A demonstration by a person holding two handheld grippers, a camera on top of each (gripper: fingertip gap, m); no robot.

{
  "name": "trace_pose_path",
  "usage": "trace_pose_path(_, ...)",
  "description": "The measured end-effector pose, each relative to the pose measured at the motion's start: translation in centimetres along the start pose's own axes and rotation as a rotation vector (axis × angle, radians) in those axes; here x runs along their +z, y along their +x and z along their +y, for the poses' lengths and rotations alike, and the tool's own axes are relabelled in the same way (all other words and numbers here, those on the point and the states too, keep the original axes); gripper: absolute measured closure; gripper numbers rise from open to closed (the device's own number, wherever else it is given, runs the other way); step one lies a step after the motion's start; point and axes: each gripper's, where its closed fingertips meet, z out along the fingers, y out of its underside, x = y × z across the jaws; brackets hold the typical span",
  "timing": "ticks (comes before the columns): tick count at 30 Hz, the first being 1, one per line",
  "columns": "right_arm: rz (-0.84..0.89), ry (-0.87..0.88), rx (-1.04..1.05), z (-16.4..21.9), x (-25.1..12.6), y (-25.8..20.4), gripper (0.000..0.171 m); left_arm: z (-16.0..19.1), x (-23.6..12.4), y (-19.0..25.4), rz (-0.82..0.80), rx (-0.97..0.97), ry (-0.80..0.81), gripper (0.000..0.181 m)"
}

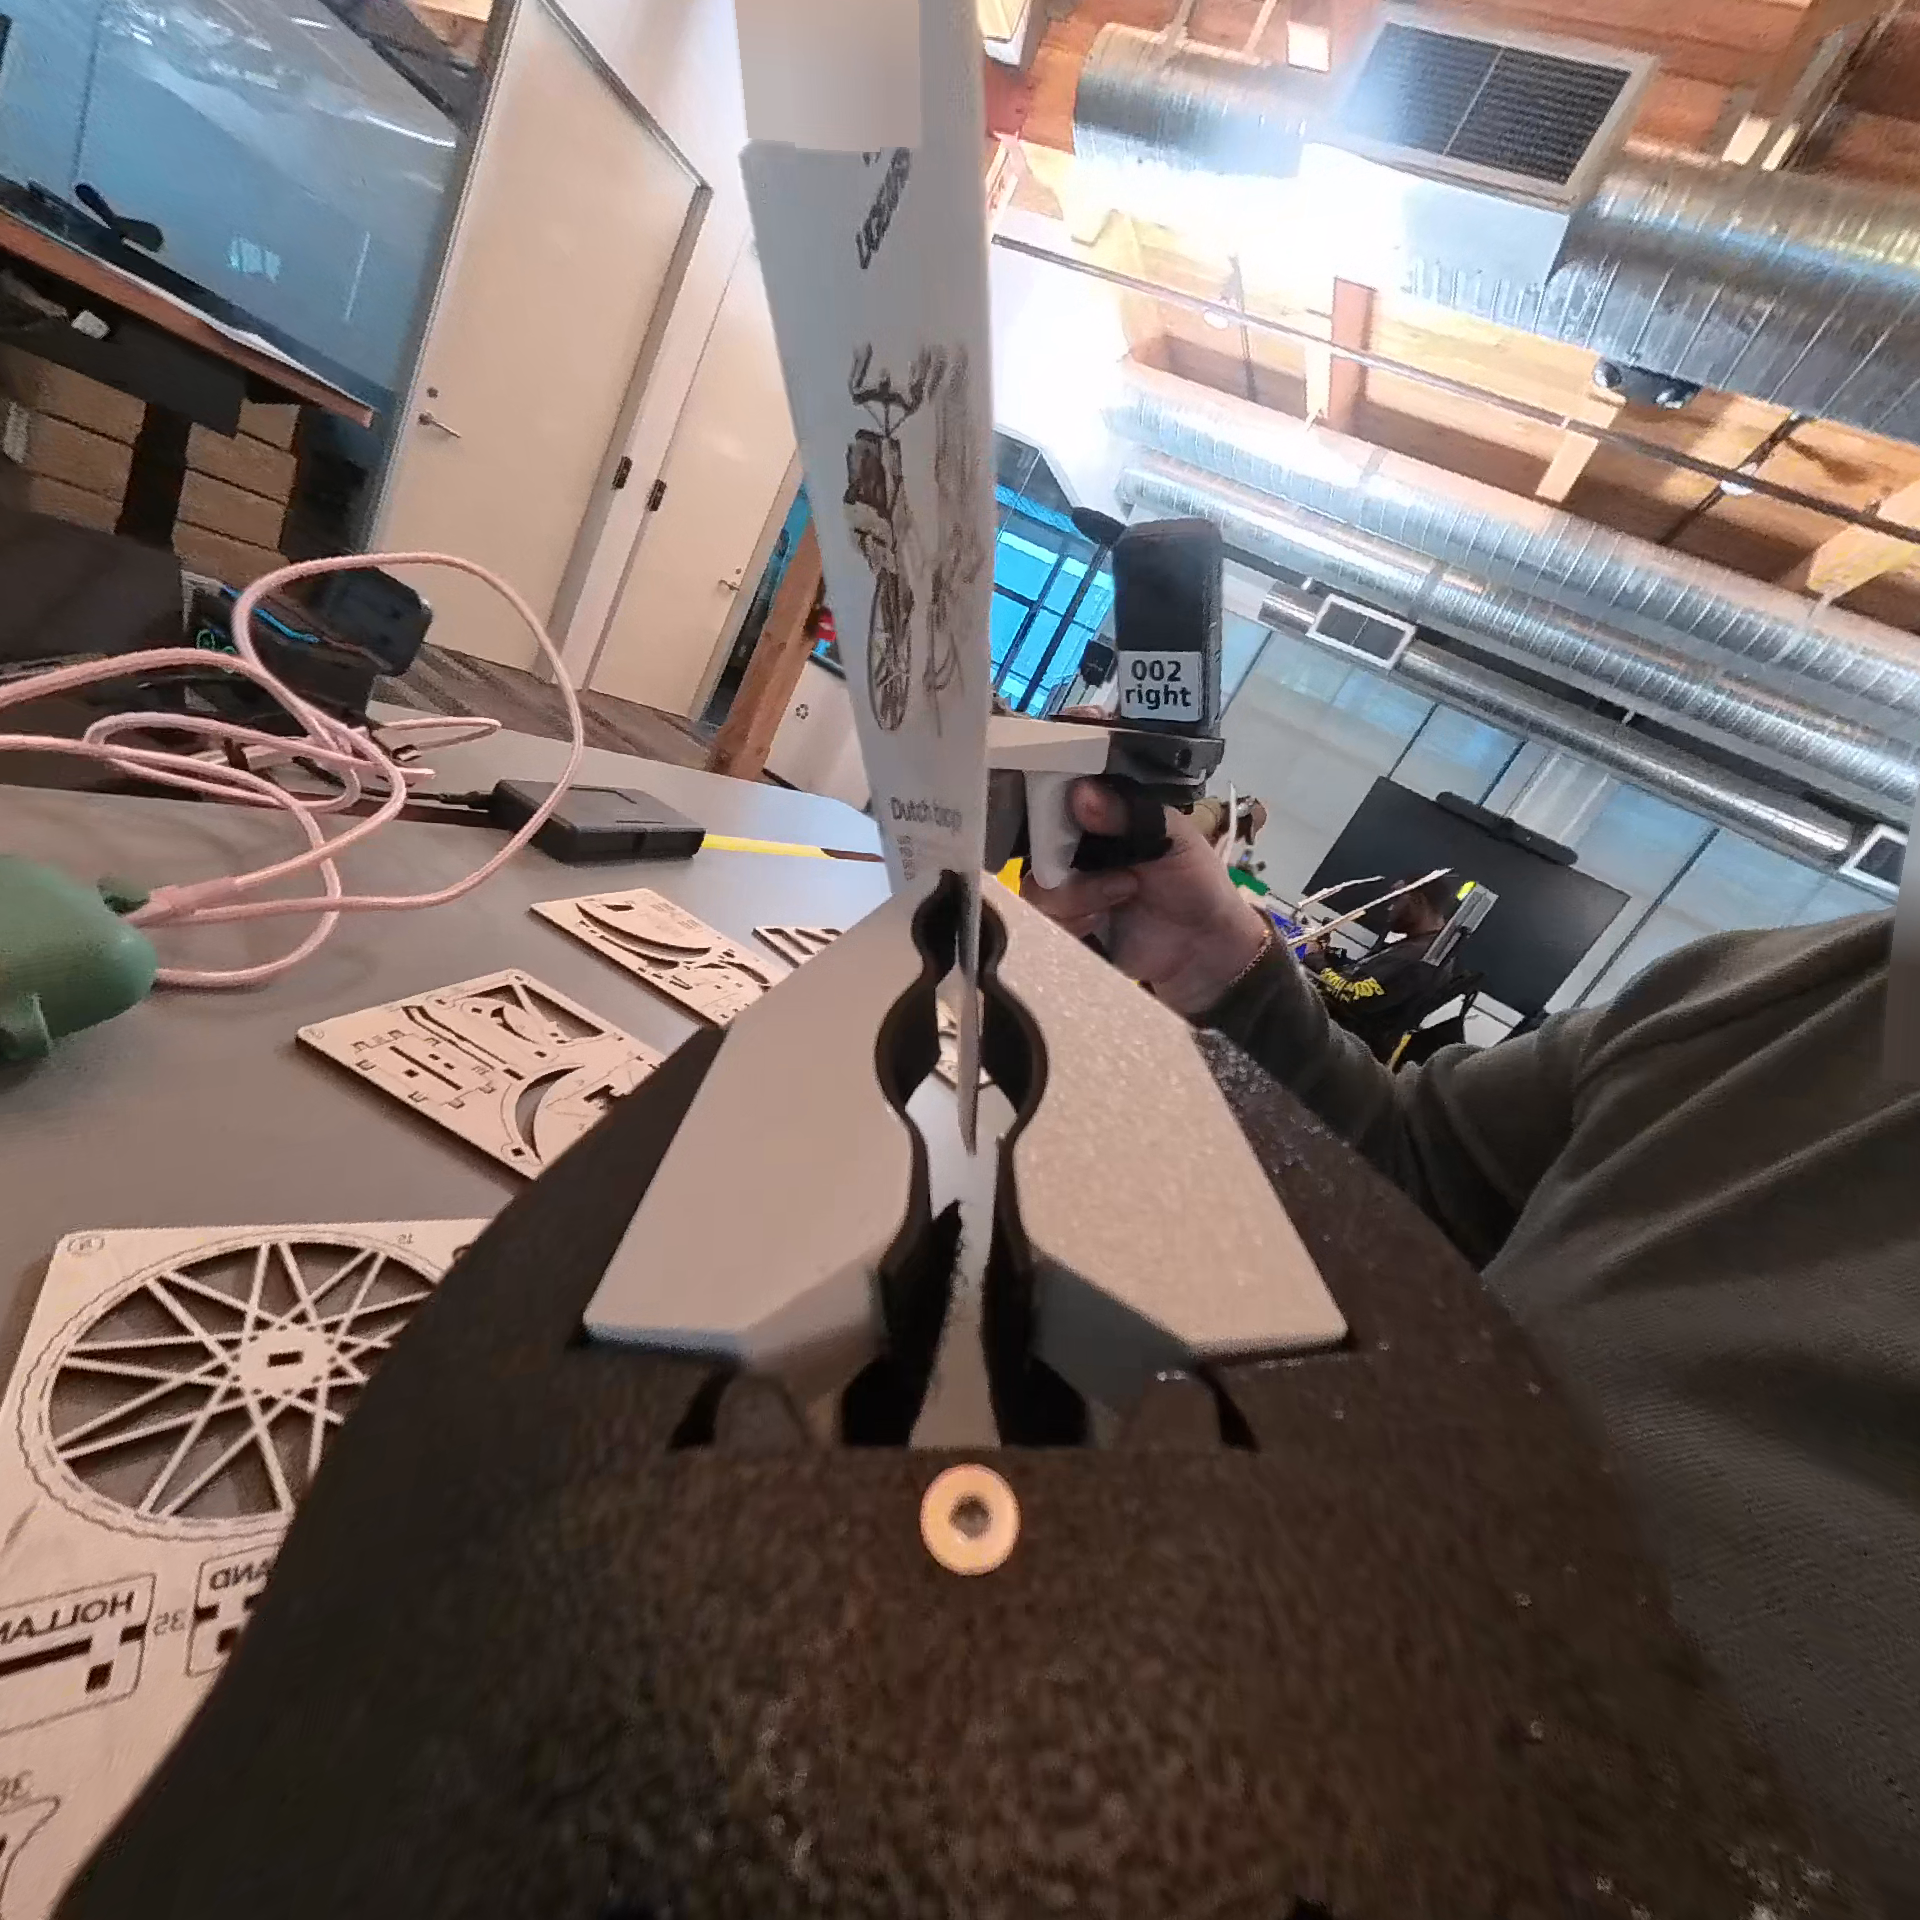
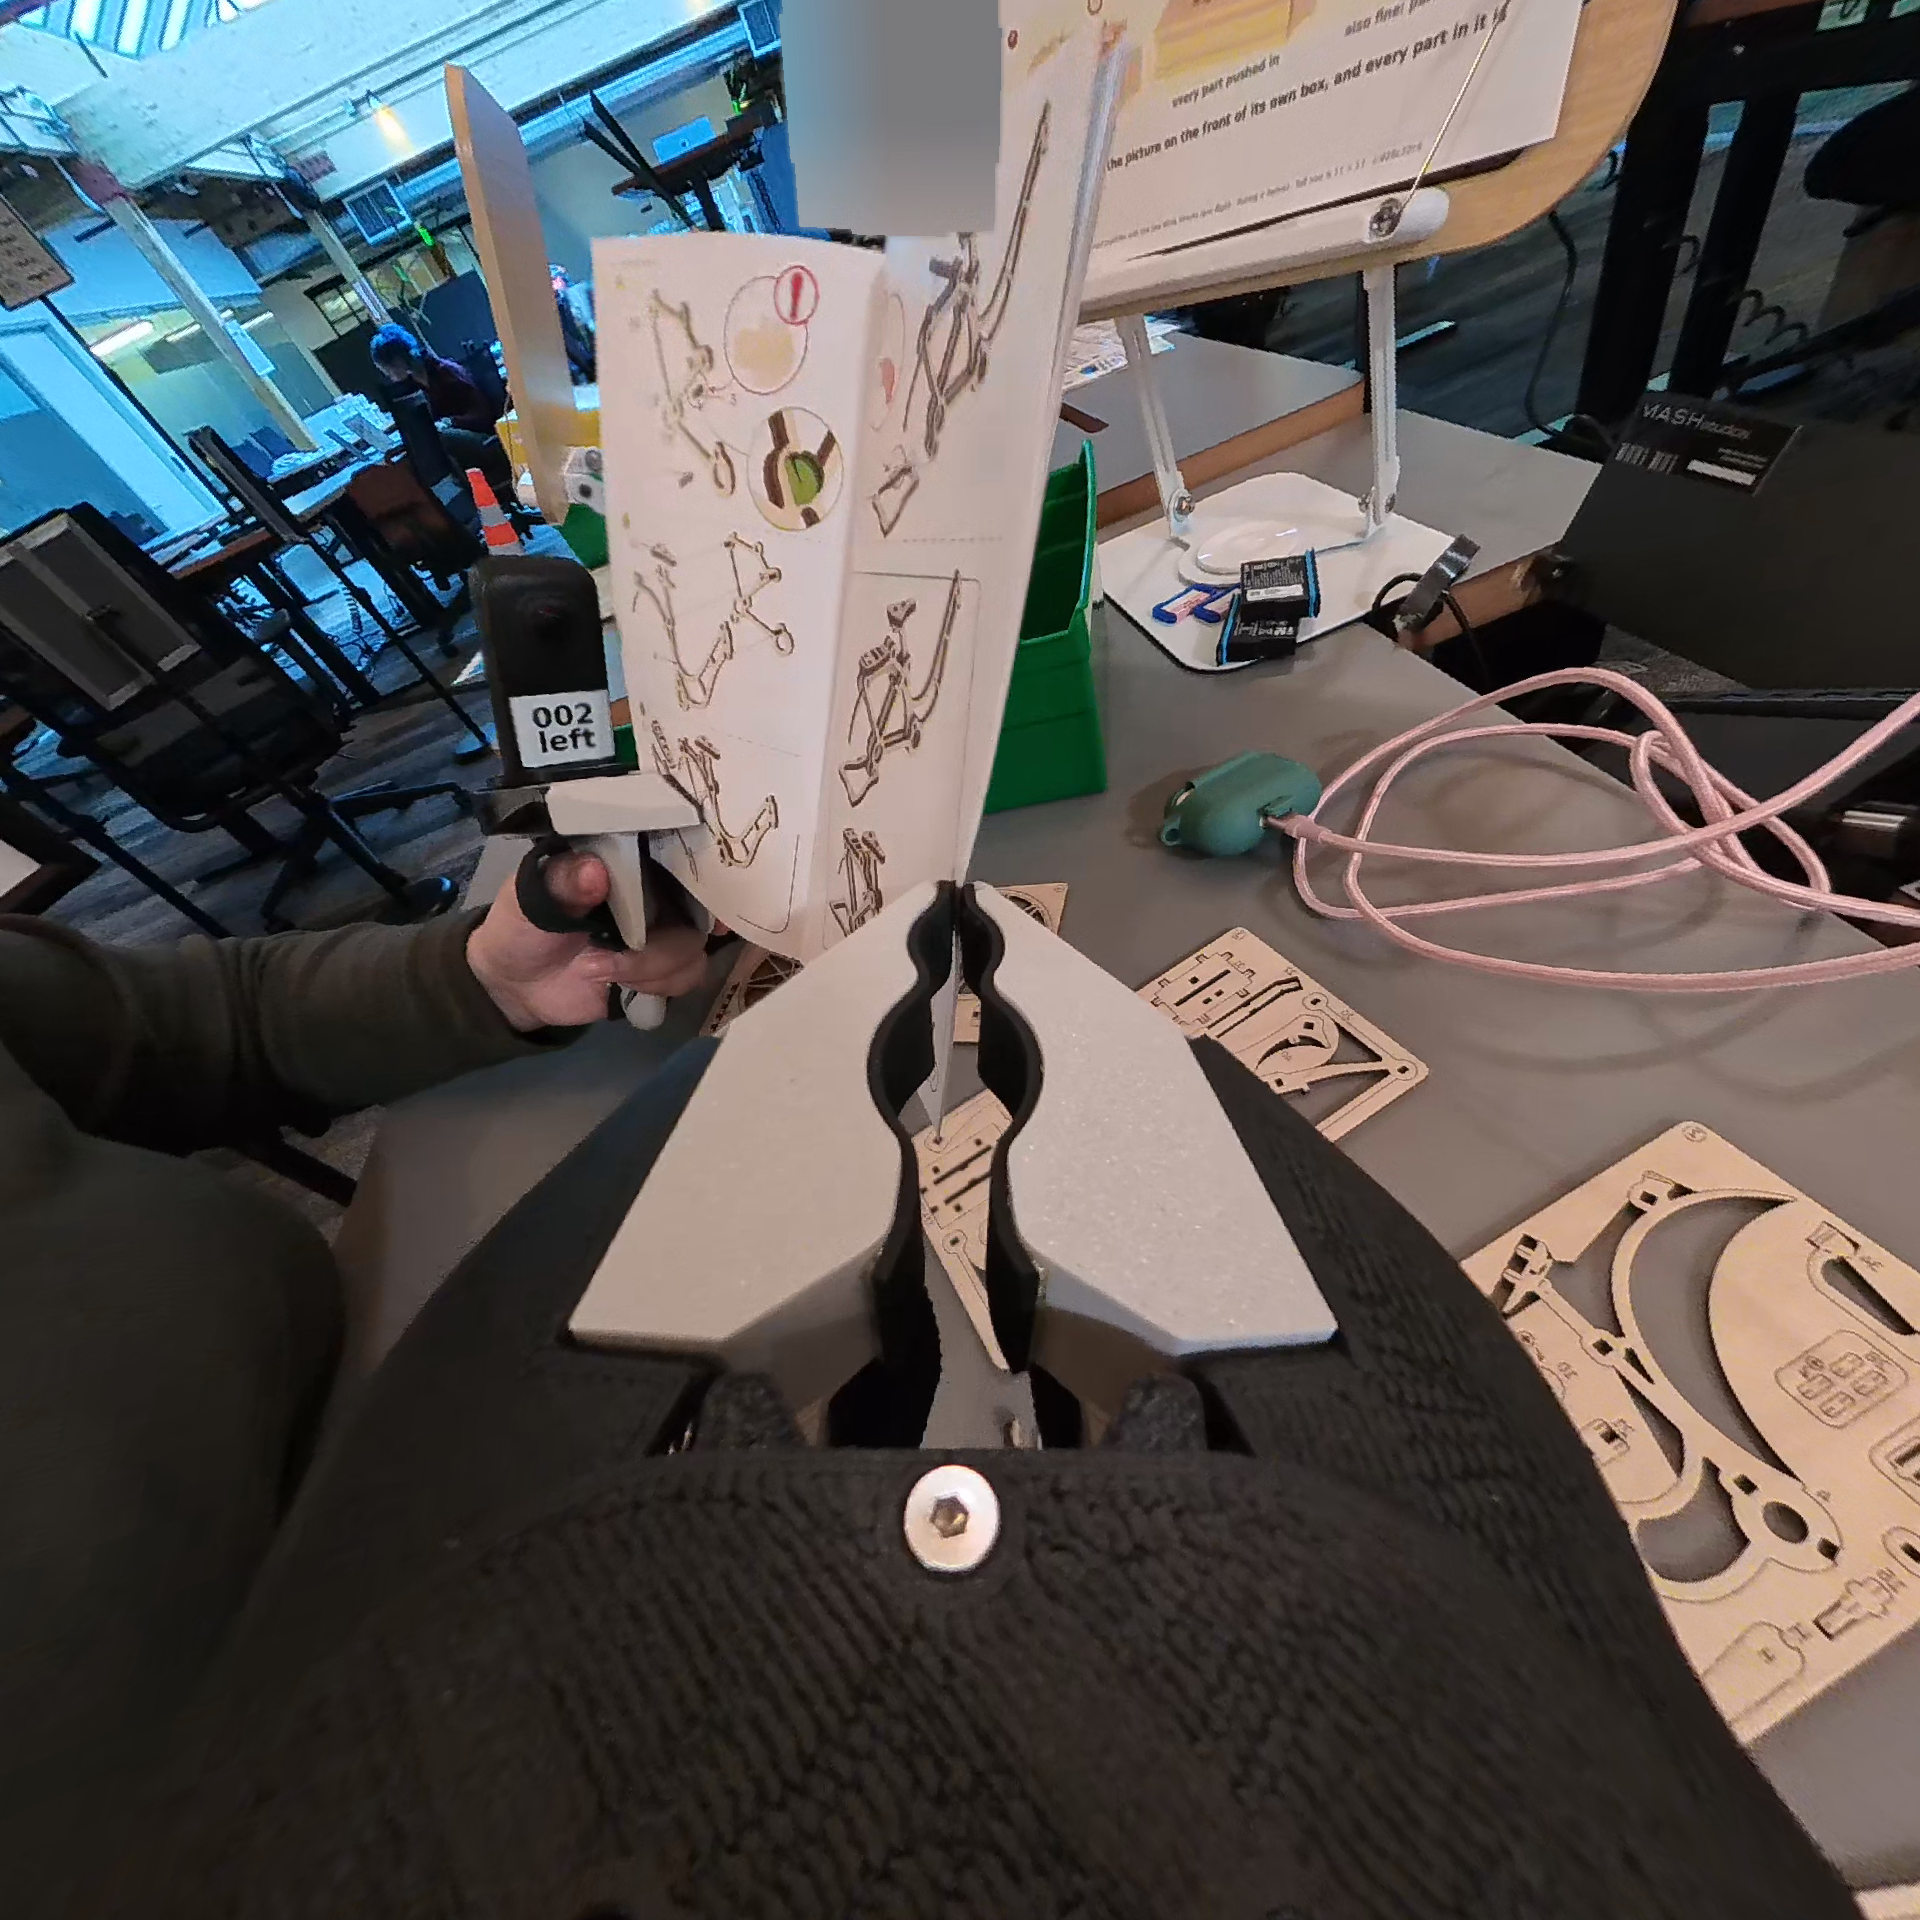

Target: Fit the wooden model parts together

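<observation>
A folded white instruction sheet [image 1: 904,468] with printed assembly drawings stands upright above the table, held at both lower edges. My left gripper [image 1: 958,894] is shut on one edge. My right gripper [image 2: 956,894] is shut on the other edge of the sheet [image 2: 748,582]. Each gripper shows in the other's view, held by a hand: the right one [image 1: 1049,790] and the left one [image 2: 623,821]. Laser-cut wooden part sheets lie flat on the grey table below: a wheel sheet [image 1: 208,1371], a frame sheet [image 1: 478,1049], and others [image 2: 1288,1029] [image 2: 1714,1382].
A pink cable [image 2: 1558,810] loops from a teal case [image 2: 1236,805] at the table's far side. A green bin [image 2: 1049,665], a white stand base [image 2: 1278,561] with batteries, and a black box [image 1: 597,821] sit farther back. A sleeved arm [image 1: 1558,1122] is beside me. My right fingertips sit around 11 cm from my left ones. The teal case [image 2: 1236,805] is about 20 cm from both grippers' fingertips. Seen from the left wrist view [image 1: 87,925] as well.
</observation>
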Motion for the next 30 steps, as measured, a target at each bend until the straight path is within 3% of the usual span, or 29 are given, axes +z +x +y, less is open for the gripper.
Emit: trace_pose_path(30, -0.022, -0.044, -0.02, 0.6, 0.3, -0.6, 0.171, 0.3, -0.3, -1.4, -0.046, -0.085, -0.006, 0.181)
